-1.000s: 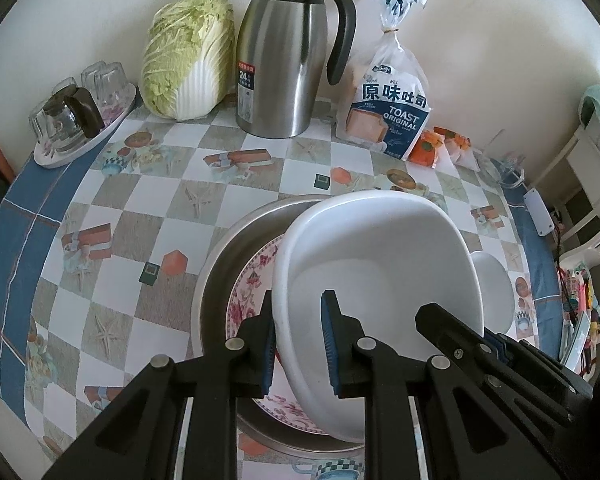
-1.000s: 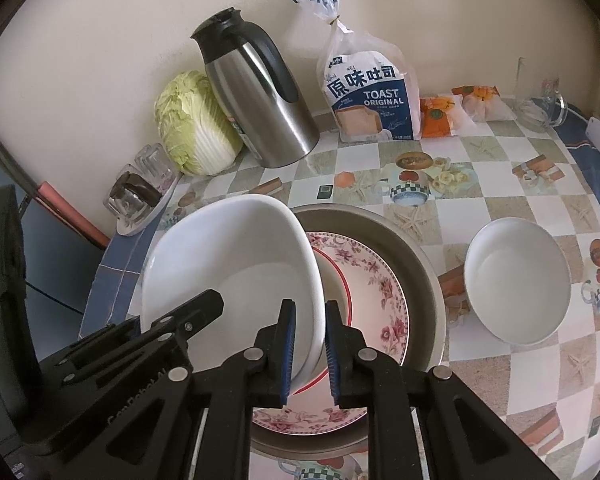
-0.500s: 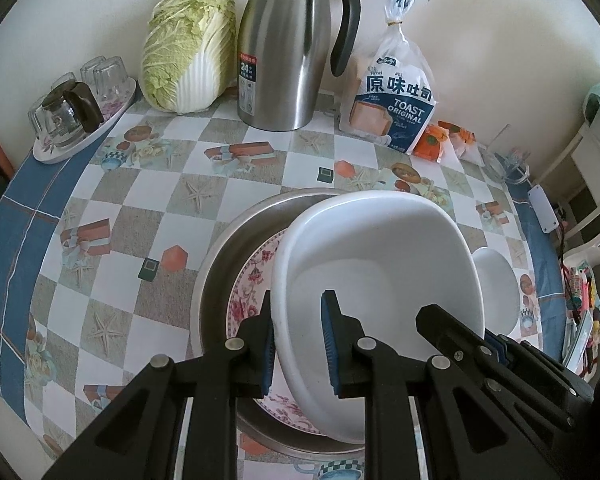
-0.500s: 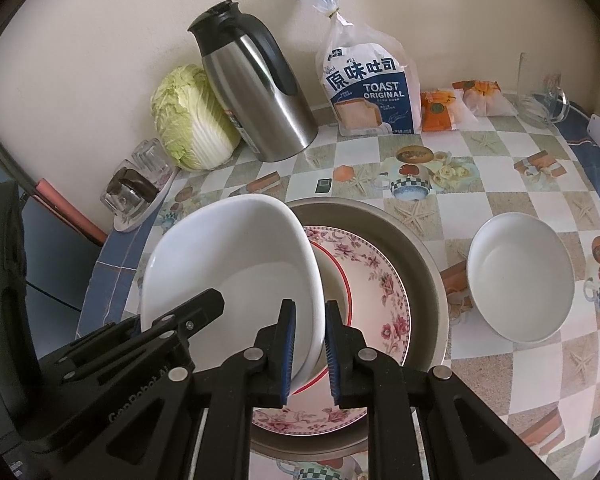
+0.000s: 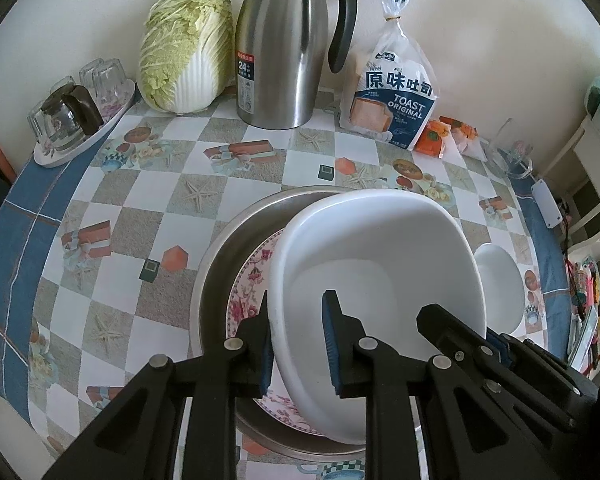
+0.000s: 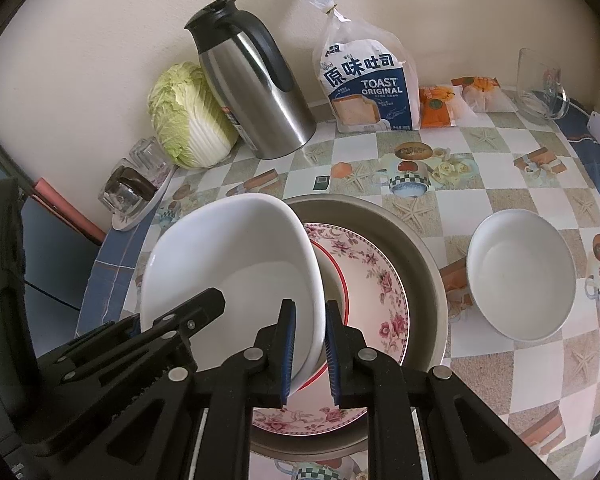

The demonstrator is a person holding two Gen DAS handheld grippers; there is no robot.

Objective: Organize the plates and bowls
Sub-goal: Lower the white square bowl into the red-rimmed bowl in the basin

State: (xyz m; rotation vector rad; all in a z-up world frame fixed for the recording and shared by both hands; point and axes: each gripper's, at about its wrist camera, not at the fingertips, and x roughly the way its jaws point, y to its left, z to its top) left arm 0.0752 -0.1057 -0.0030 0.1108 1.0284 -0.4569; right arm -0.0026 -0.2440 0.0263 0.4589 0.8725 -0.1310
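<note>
A large white bowl (image 5: pixel 380 256) hangs tilted above a floral plate (image 6: pixel 376 292), which lies inside a wide metal basin (image 6: pixel 424 264) on the surface (image 5: pixel 148 184). Both grippers hold this bowl by its rim from opposite sides. The left gripper (image 5: pixel 296 344) has its jaws drawn narrow on the rim's left edge, one blue pad inside the bowl and one outside. The right gripper (image 6: pixel 310 350) pinches the opposite edge the same way, jaws close together with the thin white wall between the pads. The bowl's low edge dips toward the plate; whether it touches cannot be told. A smaller white bowl (image 6: pixel 520 276) sits on the checked cloth just beside the basin, to its right. Along the wall behind stand a napa cabbage (image 5: pixel 184 48), a steel thermos jug (image 5: pixel 288 44) and a bag of toast bread (image 5: pixel 396 96). A tray of upturned glasses (image 5: pixel 72 116) rests at the far left.
</note>
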